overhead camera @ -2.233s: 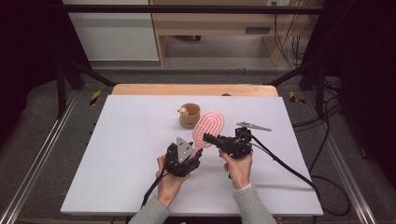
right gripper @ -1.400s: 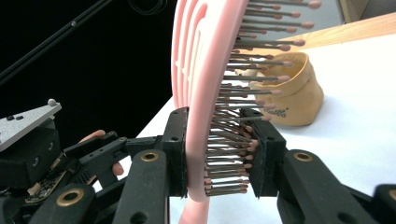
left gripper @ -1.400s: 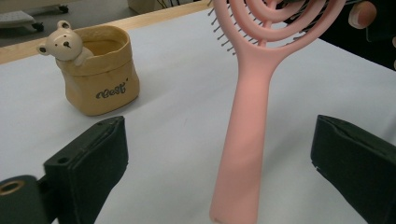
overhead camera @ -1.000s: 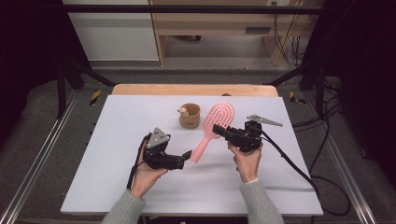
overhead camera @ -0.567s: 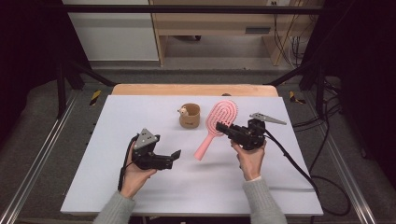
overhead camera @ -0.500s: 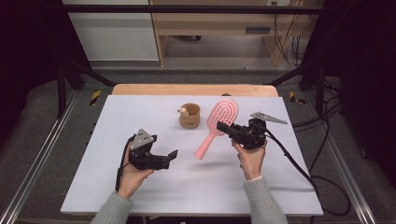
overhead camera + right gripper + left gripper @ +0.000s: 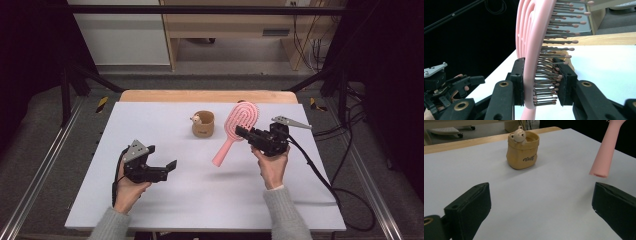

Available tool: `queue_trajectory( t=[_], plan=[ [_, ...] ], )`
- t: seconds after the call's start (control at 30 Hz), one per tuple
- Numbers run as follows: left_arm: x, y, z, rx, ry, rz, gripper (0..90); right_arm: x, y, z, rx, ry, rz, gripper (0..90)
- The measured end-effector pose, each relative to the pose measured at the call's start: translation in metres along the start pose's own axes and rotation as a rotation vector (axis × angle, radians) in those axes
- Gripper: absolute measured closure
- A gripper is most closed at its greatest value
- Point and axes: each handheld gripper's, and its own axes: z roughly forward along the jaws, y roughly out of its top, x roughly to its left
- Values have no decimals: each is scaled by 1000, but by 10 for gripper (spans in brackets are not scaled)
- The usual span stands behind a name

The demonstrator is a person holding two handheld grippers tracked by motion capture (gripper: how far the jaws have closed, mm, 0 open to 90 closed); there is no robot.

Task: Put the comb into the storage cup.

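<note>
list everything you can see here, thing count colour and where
hairbrush: 1, pink, held up off the table by its head, handle hanging down toward the table middle
bear pot: 1, tan pouch shape with a small bear at its rim, standing on the far middle of the table
table: 1, white top with a wooden far edge
left tool: 1, black, jaws wide open with nothing between them, at the near left over the table
right tool: 1, black, jaws shut on the hairbrush head, one on its back and one on its bristles
hands: 2, grey sleeves, at the near edge
</note>
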Motion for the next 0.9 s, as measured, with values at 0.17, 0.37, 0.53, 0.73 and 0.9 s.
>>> queue_trajectory(
  t=[0.17,0.37,0.53,0.73,0.9],
  plan=[
    [10,-8,-8,-7,14,1,22,1,4,0,-2,-10,-10,647],
    [21,-15,-13,-9,32,-5,22,2,8,2,-4,-14,-20,647],
    [27,-20,-19,-13,35,2,22,2,10,4,-3,-21,-33,647],
    [35,-26,-24,-9,47,-7,22,3,14,7,-5,-30,-46,647],
    [42,-29,-28,-16,58,-18,22,4,17,10,-7,-33,-57,647]
  ],
)
